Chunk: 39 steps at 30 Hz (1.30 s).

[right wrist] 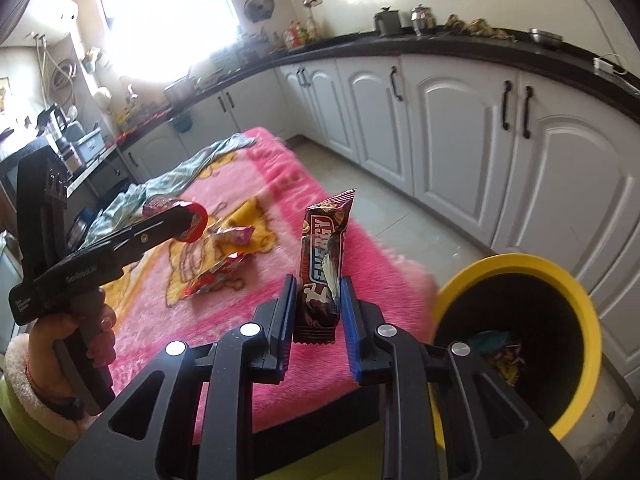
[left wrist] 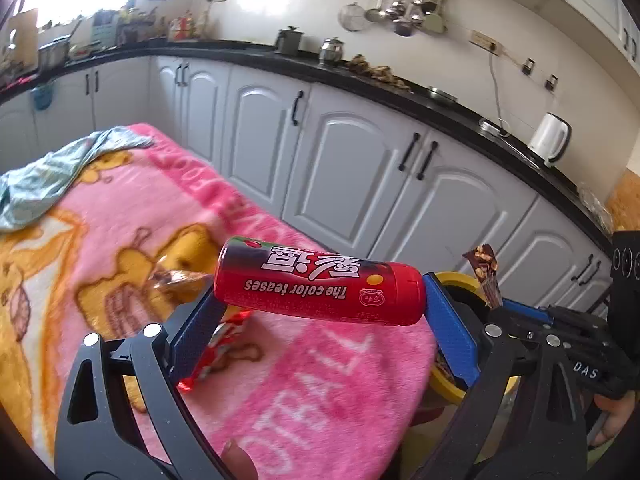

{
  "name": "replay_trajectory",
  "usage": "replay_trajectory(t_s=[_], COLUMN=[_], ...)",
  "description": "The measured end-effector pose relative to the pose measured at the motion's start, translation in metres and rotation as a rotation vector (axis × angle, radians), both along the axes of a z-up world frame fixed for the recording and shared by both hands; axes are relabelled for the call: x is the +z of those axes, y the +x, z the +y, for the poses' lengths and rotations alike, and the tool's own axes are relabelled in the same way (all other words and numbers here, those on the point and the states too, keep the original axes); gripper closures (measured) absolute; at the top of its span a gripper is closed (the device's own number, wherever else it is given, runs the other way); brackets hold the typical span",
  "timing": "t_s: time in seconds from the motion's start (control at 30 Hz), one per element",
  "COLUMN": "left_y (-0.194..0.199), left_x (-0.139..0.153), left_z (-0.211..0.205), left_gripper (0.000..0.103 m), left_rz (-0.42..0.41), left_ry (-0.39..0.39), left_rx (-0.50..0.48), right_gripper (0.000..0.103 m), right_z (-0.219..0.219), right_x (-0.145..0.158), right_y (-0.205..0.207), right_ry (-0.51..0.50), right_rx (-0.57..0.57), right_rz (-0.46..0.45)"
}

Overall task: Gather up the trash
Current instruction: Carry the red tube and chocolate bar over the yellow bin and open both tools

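1. Left gripper [left wrist: 320, 312] clamps a red candy tube [left wrist: 318, 286] end to end, 1 blue pad on each cap, tube lying crosswise above the pink blanket [left wrist: 312, 400], on the near side of the yellow-rimmed bin [right wrist: 516, 344].
2. Tube looks like rigid plastic, light, glossy; the end grip gives little contact, so it could pivot or slip. A hold across the barrel would likely be surer.
3. Readable on the tube: "The color teases", upside down, plus large white Chinese characters I cannot make out.
4. Right gripper [right wrist: 318, 312] is narrowed on a brown snack-bar wrapper [right wrist: 322, 268], standing upright, pinched near its lower end, just left of the bin.
5. Wrapper reads "ENERGY"; thin crinkly film, very light, floppy above the pinch.
6. Bin's dark inside already holds some trash.
7. 2 more wrappers, a red wrapper [right wrist: 218, 276] and a pink-and-gold wrapper [right wrist: 232, 236], lie on the blanket, farther left of the bin; soft, flat, best pinched at a raised edge.
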State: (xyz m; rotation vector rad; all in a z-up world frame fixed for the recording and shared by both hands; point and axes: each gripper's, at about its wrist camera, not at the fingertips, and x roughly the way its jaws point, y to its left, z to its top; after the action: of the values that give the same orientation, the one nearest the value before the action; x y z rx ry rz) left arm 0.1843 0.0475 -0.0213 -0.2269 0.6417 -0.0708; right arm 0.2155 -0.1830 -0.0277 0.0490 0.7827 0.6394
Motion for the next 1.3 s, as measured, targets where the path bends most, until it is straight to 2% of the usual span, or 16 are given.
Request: replay_trajectory(t_s=[0.33,0.57,0.83,1.1,1.13,1.2,1.3], left_y=[0.015,0.030,0.046,0.061,0.063,0.067,0.068], left_x=[0.009,0.004,-0.021,-0.051,-0.053,-0.057,-0.060], left_z=[-0.055,-0.103,-0.162,-0.204,-0.206,-0.209,-0.206], left_gripper=[0.016,0.016,0.016,0.016,0.016,0.015,0.011], left_rz=[-0.017,-0.015,0.027,0.081,0.086,0.089,0.097], left_ry=[0.011,0.032,0.068,0.126,0.134,0.156,0.161], left_rx=[-0.108,-0.200,-0.316,-0.385,-0.384,-0.372,-0.352], right_gripper=[0.082,0.082,0.081,0.079,0.076,0.055,0.055], right_z=[-0.060,-0.106,-0.159,-0.183,-0.185,-0.191,-0.196], right_x=[0.013,0.005,-0.020,-0.042,-0.044,-0.047,-0.048], right_y=[-0.001,0.005,0.021,0.037,0.039,0.038,0.038], right_ry=[0.020,0.028,0.027,0.063,0.068,0.078,0.091], right_rx=[-0.108,-0.204,-0.309,-0.358,-0.364,-0.391,-0.408], right_rz=[-0.043,-0.023,0.045,0.111,0.115,0.117,0.120])
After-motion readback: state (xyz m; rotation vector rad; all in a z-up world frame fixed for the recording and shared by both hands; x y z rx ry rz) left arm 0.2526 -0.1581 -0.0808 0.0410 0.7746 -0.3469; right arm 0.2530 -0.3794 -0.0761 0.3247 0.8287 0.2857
